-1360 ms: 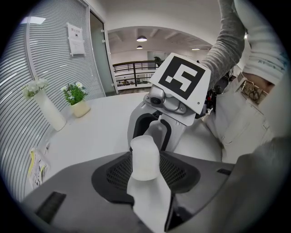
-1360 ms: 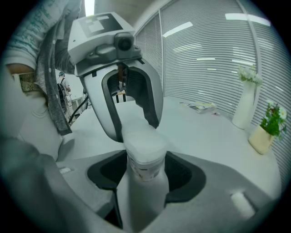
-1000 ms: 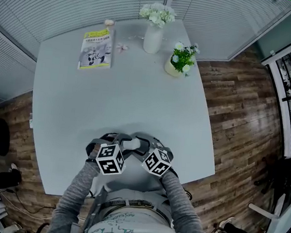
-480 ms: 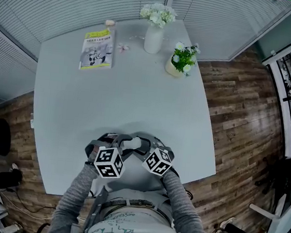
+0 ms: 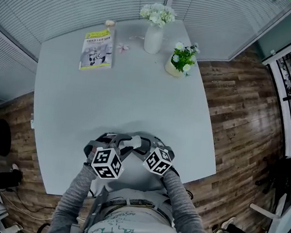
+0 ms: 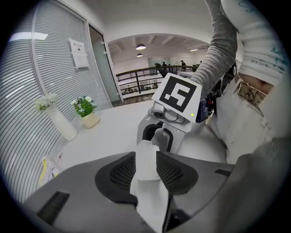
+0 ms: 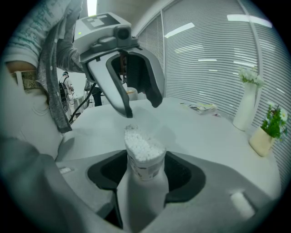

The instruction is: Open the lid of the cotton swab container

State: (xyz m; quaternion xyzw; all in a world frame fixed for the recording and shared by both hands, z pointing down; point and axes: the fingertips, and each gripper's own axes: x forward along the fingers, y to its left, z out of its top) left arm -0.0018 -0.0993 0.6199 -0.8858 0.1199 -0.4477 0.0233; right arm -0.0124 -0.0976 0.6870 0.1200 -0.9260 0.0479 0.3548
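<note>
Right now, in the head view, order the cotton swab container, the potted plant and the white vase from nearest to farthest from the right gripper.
From the right gripper:
1. The cotton swab container, held between its jaws, at the near side.
2. The potted plant, far end, toward the right.
3. The white vase, farther back, just left of the plant.

Two grippers (image 7: 142, 107) (image 6: 158, 136), one cotton swab container (image 7: 143, 152), one lid (image 6: 146, 160), one vase (image 5: 153, 39), one potted plant (image 5: 179, 64), one magazine (image 5: 96, 50), one table (image 5: 126, 101)
</note>
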